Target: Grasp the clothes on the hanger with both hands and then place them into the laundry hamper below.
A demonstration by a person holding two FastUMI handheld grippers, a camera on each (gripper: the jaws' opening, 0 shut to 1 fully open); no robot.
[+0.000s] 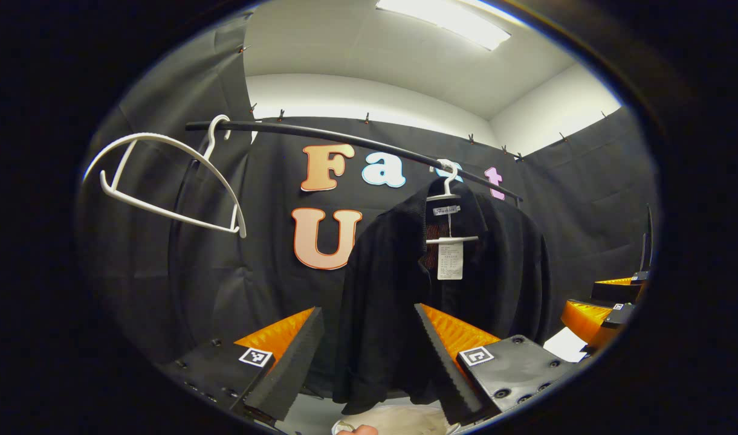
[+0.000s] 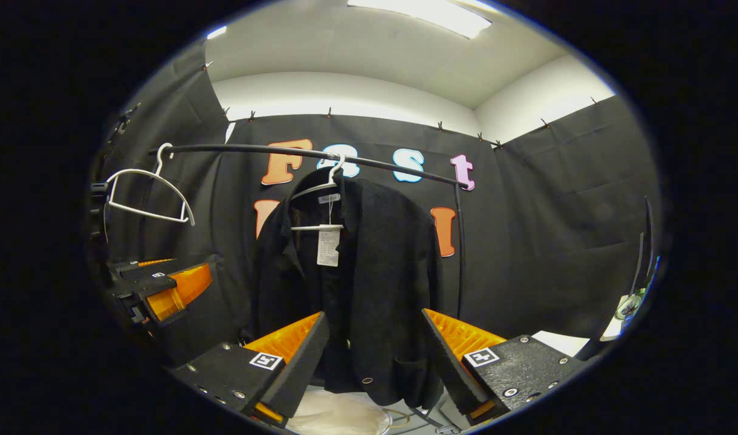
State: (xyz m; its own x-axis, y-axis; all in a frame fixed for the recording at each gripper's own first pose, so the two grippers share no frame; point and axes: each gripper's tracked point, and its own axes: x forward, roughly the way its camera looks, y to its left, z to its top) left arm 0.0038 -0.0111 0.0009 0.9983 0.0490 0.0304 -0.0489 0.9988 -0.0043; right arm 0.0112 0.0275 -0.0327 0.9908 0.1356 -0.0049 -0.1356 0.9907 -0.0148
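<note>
The left tool [image 1: 369,356] and the right tool [image 2: 375,356] are both spread wide, holding nothing. The black jacket [image 2: 369,272] hangs on a white hanger [image 2: 320,187] from the rail [image 2: 381,166], straight ahead of both tools, not touching them

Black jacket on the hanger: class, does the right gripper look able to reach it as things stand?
Probably yes. The right gripper is open, aimed at the black jacket, which hangs freely from the rail; nothing lies between them.
</note>
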